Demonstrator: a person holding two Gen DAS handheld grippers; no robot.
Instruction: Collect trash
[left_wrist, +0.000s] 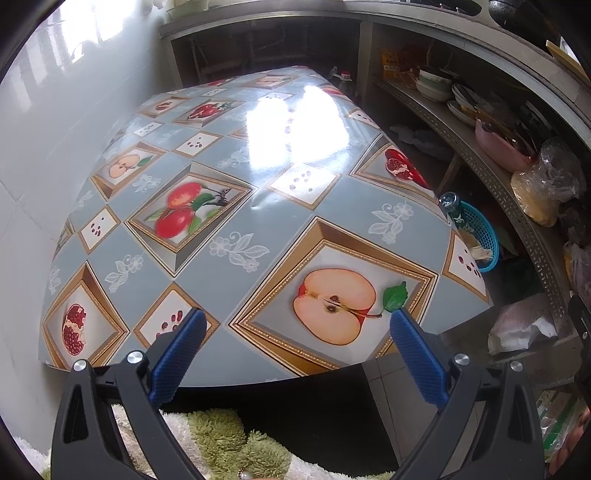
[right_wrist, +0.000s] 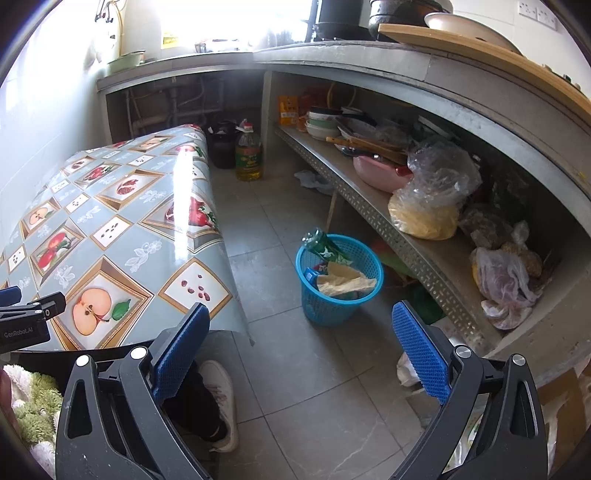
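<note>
A blue mesh basket (right_wrist: 334, 306) stands on the tiled floor beside the table, holding a green bottle (right_wrist: 323, 247) and crumpled pale paper (right_wrist: 345, 282). The same basket (left_wrist: 484, 236) peeks past the table's right edge in the left wrist view, bottle (left_wrist: 454, 210) sticking out. My left gripper (left_wrist: 297, 325) is open over the near edge of the fruit-patterned tablecloth (left_wrist: 229, 184), nothing between its blue pads. My right gripper (right_wrist: 301, 321) is open above the floor, the basket just beyond its fingertips. The left gripper's body (right_wrist: 26, 317) shows at the right wrist view's left edge.
A low metal shelf (right_wrist: 369, 206) along the right carries bowls, a pink basin (right_wrist: 380, 173) and plastic bags (right_wrist: 432, 195). An oil bottle (right_wrist: 249, 155) stands on the floor at the back. A person's white shoe (right_wrist: 223, 398) and dark trouser leg are under my right gripper.
</note>
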